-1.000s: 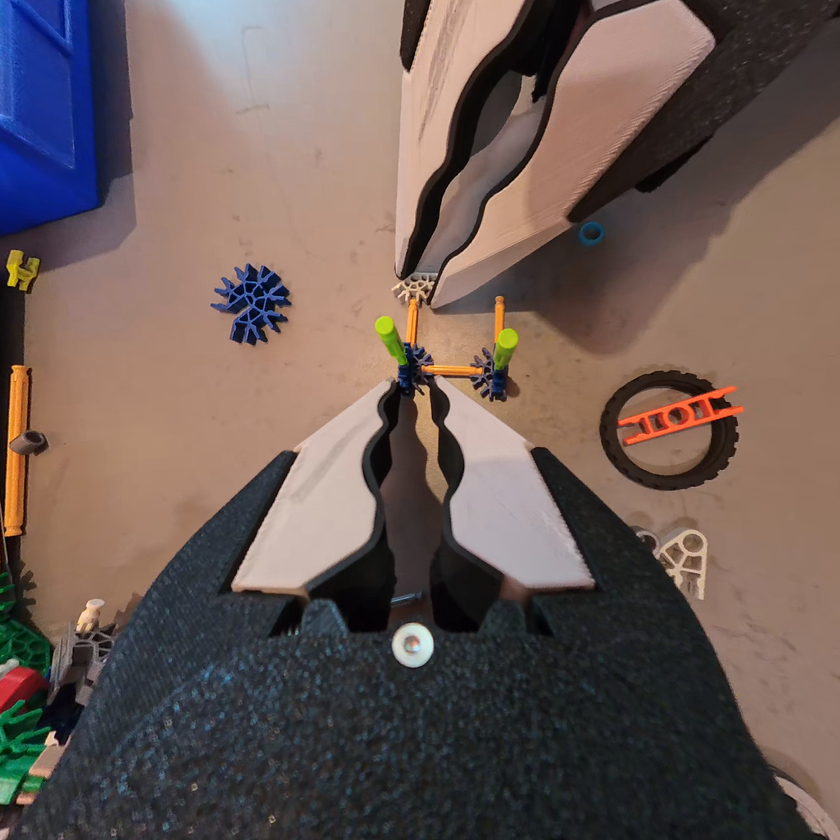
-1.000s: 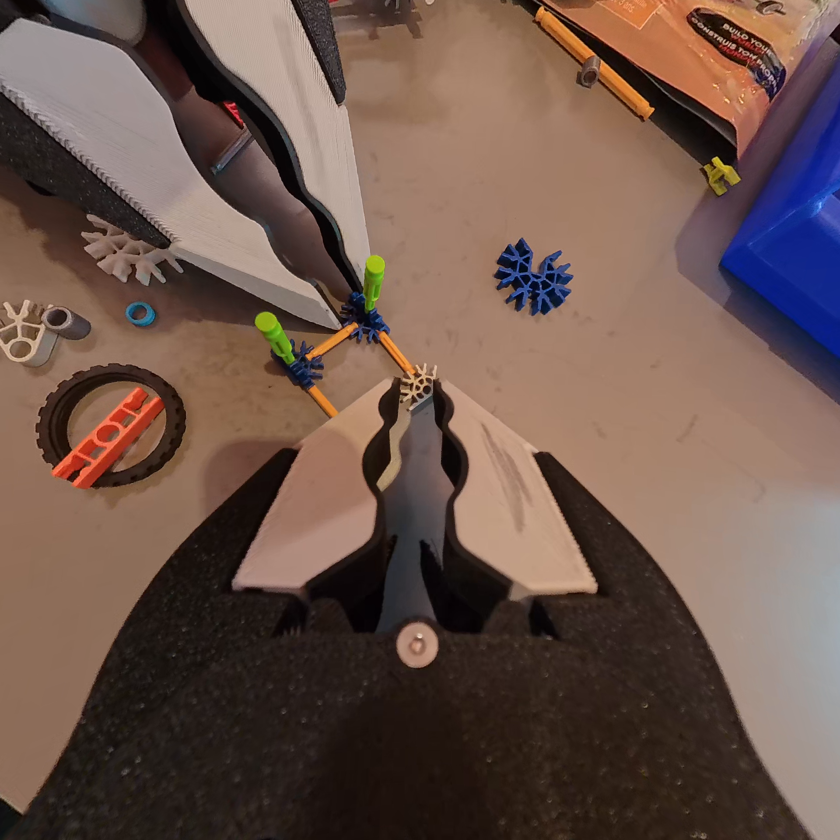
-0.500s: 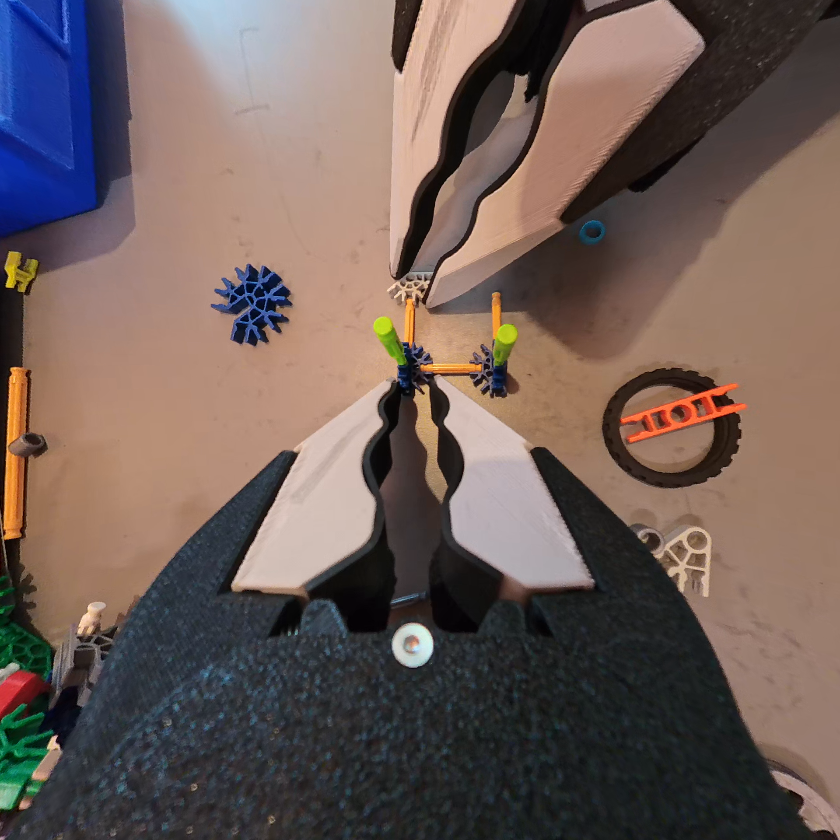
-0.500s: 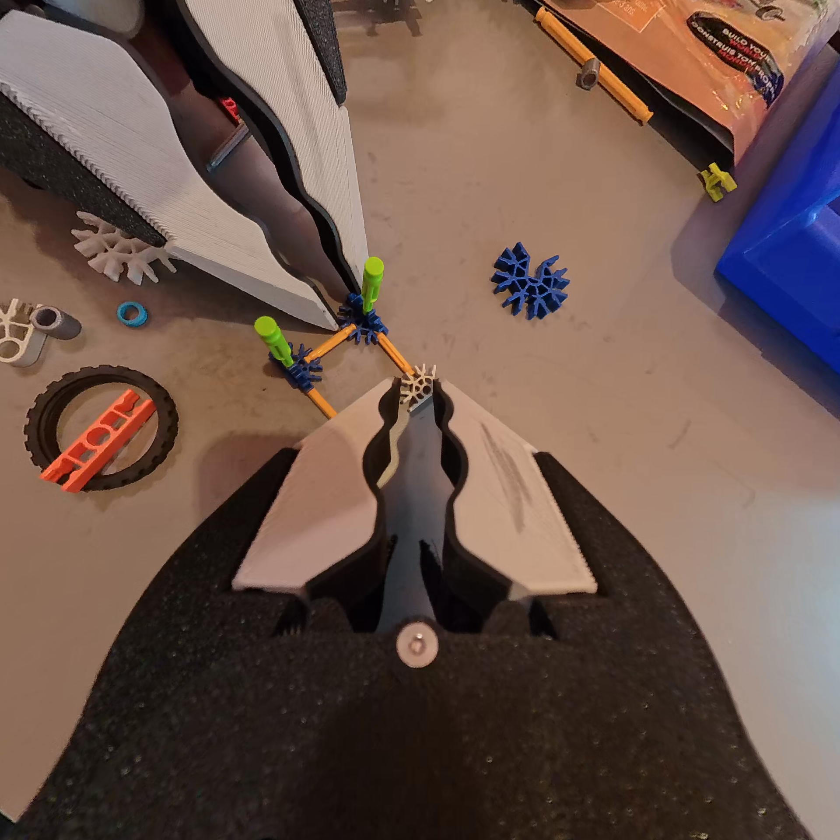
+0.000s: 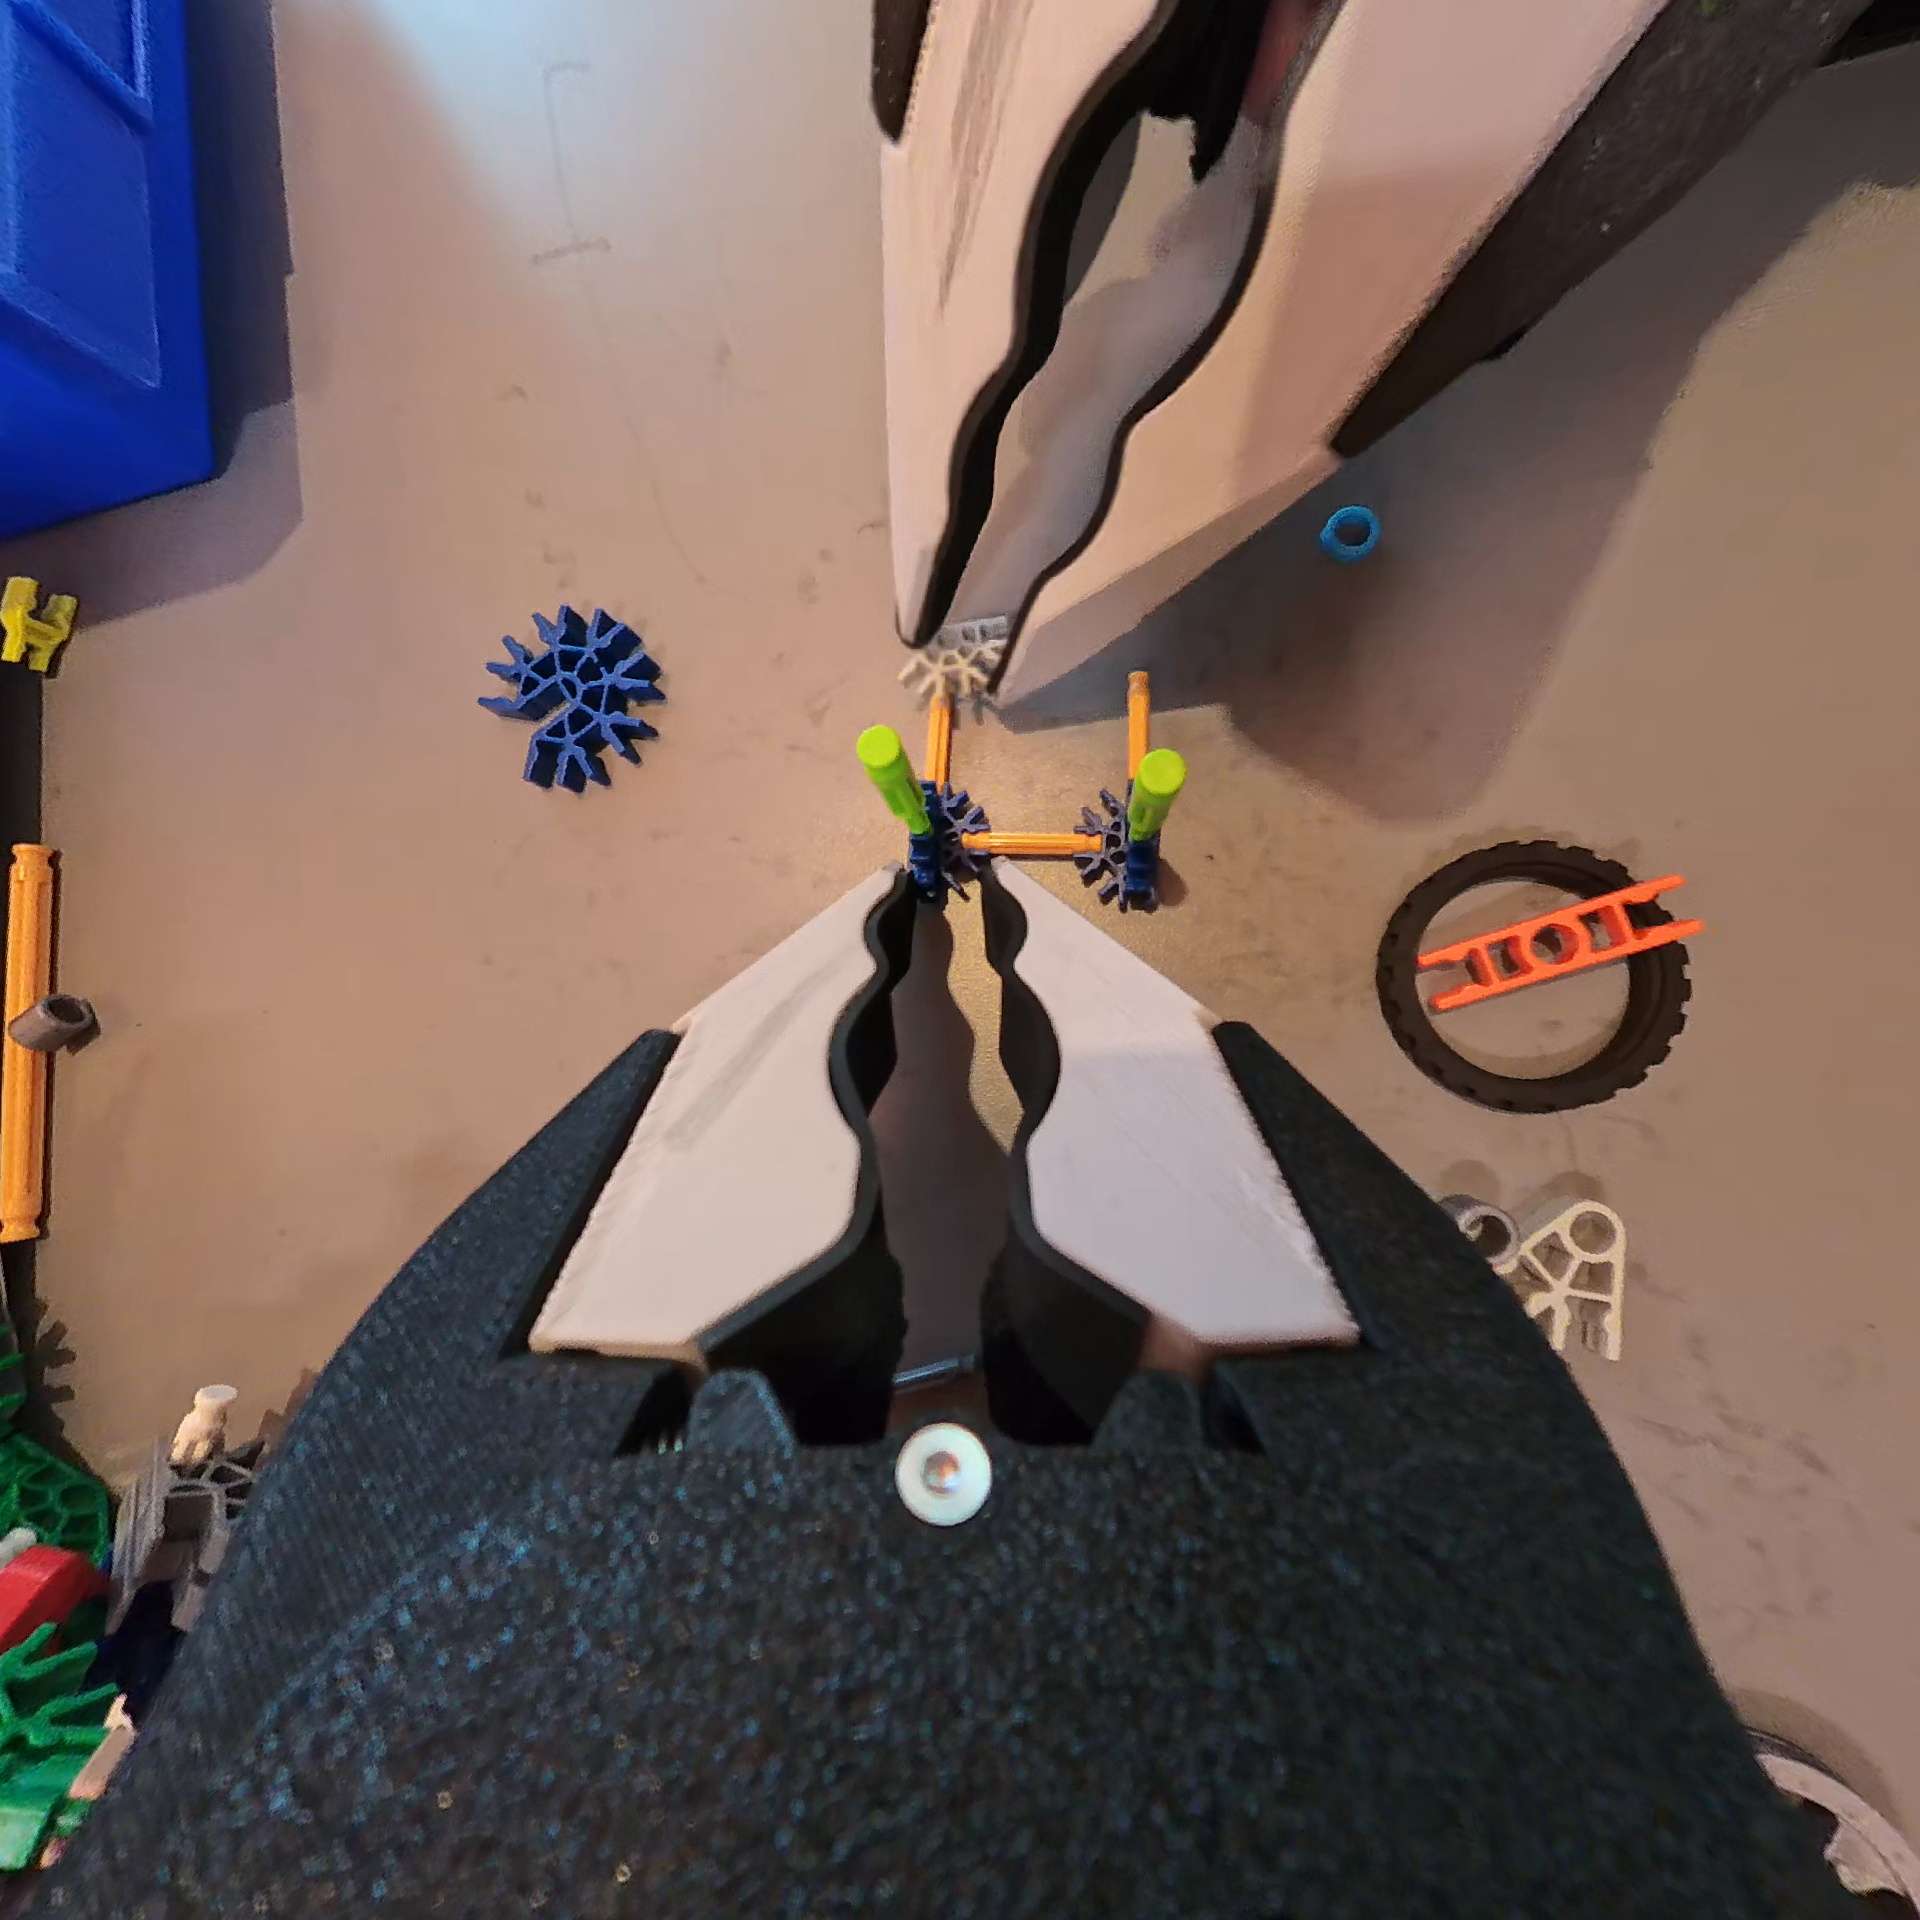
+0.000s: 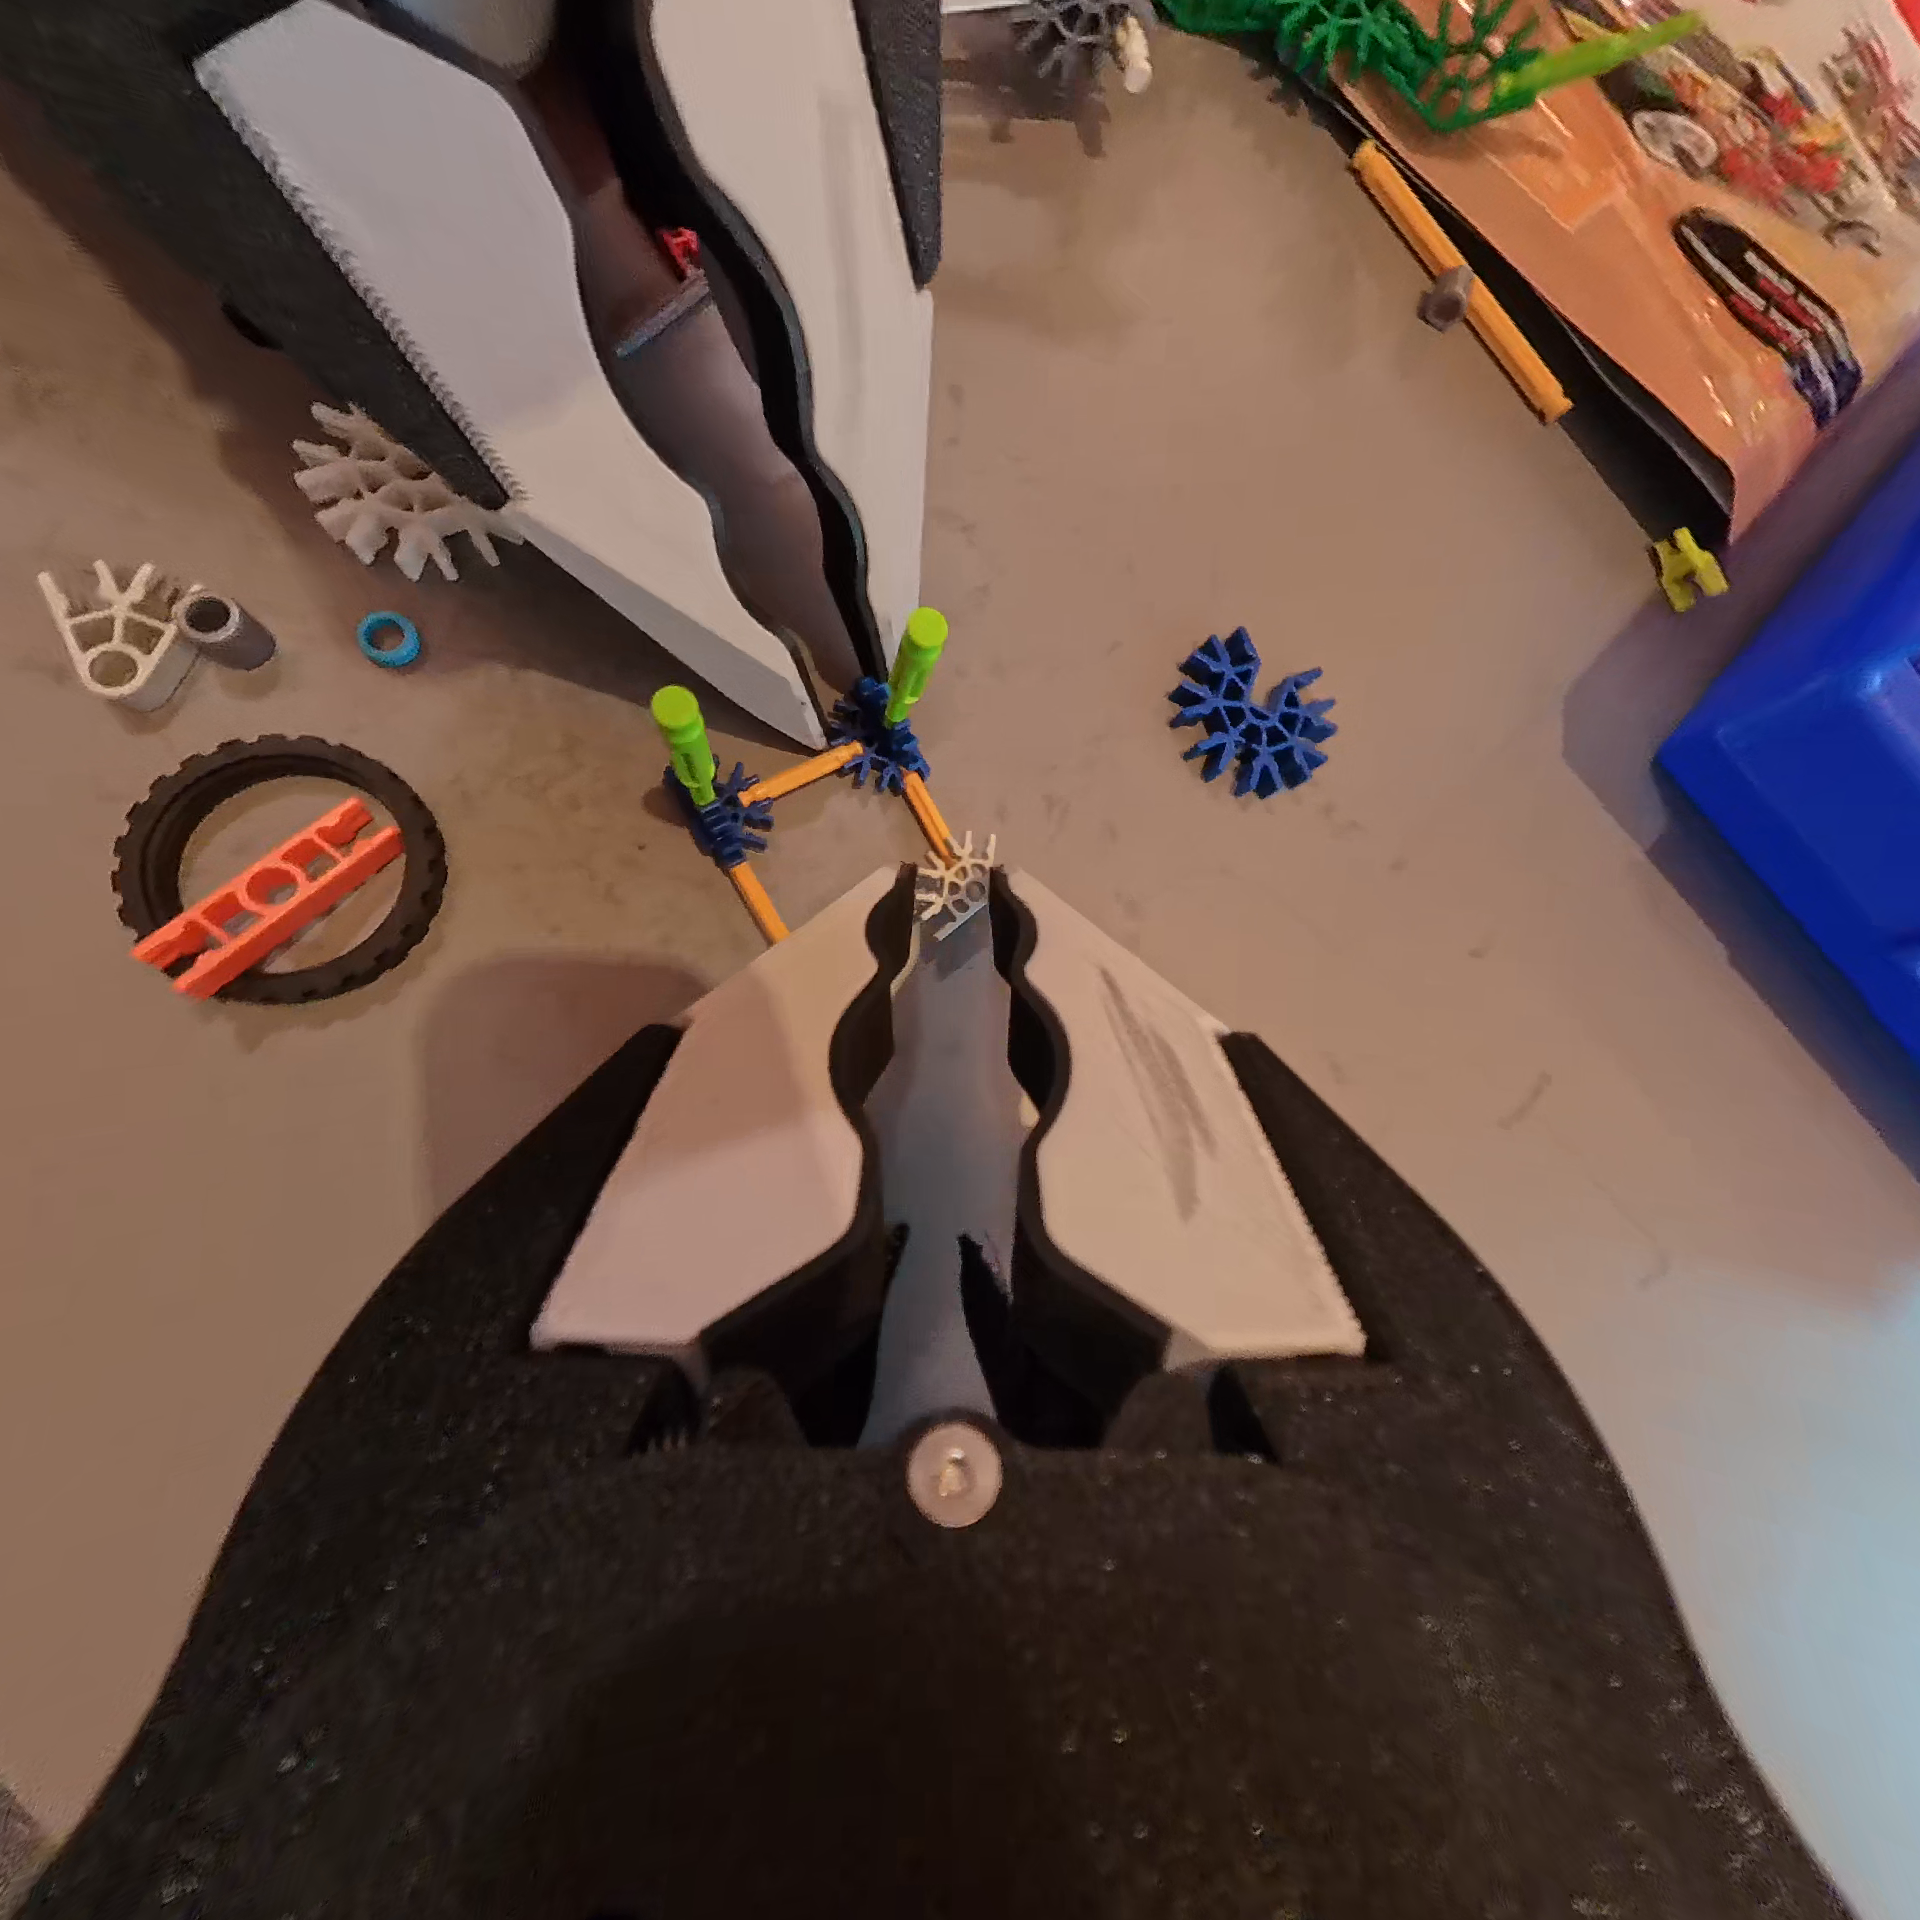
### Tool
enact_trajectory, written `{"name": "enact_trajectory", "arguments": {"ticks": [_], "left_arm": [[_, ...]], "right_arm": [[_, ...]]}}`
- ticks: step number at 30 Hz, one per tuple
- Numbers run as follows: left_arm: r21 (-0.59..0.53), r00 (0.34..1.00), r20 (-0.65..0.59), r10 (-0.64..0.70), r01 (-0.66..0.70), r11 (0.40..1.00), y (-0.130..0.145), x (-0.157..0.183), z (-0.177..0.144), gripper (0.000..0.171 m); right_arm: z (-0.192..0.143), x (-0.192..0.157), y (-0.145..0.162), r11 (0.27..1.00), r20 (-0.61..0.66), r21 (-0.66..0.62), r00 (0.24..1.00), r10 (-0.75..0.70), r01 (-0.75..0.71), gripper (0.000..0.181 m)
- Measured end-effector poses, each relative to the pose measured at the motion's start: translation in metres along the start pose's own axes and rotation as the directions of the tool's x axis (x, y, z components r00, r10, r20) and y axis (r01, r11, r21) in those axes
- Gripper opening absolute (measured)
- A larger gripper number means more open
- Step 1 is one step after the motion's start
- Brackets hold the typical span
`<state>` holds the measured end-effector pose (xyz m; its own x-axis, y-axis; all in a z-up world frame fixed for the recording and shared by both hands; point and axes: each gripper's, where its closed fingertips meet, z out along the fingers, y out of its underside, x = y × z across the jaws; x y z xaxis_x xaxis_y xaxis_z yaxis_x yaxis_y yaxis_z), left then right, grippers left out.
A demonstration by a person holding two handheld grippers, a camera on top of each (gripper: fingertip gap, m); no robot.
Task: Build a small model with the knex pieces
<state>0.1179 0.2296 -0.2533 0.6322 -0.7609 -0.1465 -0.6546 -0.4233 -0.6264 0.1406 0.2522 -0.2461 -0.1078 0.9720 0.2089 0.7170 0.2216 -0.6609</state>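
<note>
A small rod-and-connector build (image 5: 1029, 821) lies on the table: two blue connectors joined by an orange rod, each with an upright lime-green peg, and two more orange rods. My left gripper (image 5: 940, 883) is shut on the left blue connector (image 5: 940, 836). A white snowflake connector (image 6: 954, 881) sits on the end of one orange rod (image 6: 928, 812). My right gripper (image 6: 951, 896) is shut on it. The same white connector shows in the left wrist view (image 5: 951, 665) between the right gripper's fingertips. The second orange rod (image 5: 1137, 719) ends free.
A loose blue connector (image 5: 574, 698) lies to the left. A black tyre (image 5: 1532, 977) with an orange ladder piece (image 5: 1548, 940), a blue ring (image 5: 1349, 534) and white pieces (image 5: 1569, 1283) lie right. A blue bin (image 5: 94, 260), long orange rod (image 5: 26, 1039) and several parts crowd the left edge.
Both grippers keep their grips. The right gripper has drawn slightly closer and lower over the build; the view has shifted a little, showing more of the packaging at the far right.
</note>
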Motion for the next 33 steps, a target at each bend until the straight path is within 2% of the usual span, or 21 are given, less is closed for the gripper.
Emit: {"name": "enact_trajectory", "arguments": {"ticks": [6,12,23,33], "left_arm": [[-0.004,1.0,-0.01,0.014,-0.014,1.0,0.0,0.0,0.0,0.01],[-0.005,0.999,-0.033,0.039,-0.039,0.999,0.002,0.001,-0.001,0.01],[-0.024,0.992,-0.079,0.102,-0.104,0.994,0.003,0.002,-0.002,0.01],[-0.022,0.988,-0.112,0.107,-0.11,0.994,0.005,0.003,-0.004,0.01]], "right_arm": [[-0.004,-0.007,-0.002,0.985,0.126,0.024,0.977,-0.174,0.173,0.014],[-0.005,-0.016,-0.001,0.962,0.236,0.045,0.933,-0.271,0.268,0.014],[-0.003,-0.008,-0.004,0.93,0.271,0.015,0.894,-0.356,0.366,0.014],[0.001,-0.011,0.003,0.925,0.292,0.005,0.885,-0.364,0.379,0.014]]}}
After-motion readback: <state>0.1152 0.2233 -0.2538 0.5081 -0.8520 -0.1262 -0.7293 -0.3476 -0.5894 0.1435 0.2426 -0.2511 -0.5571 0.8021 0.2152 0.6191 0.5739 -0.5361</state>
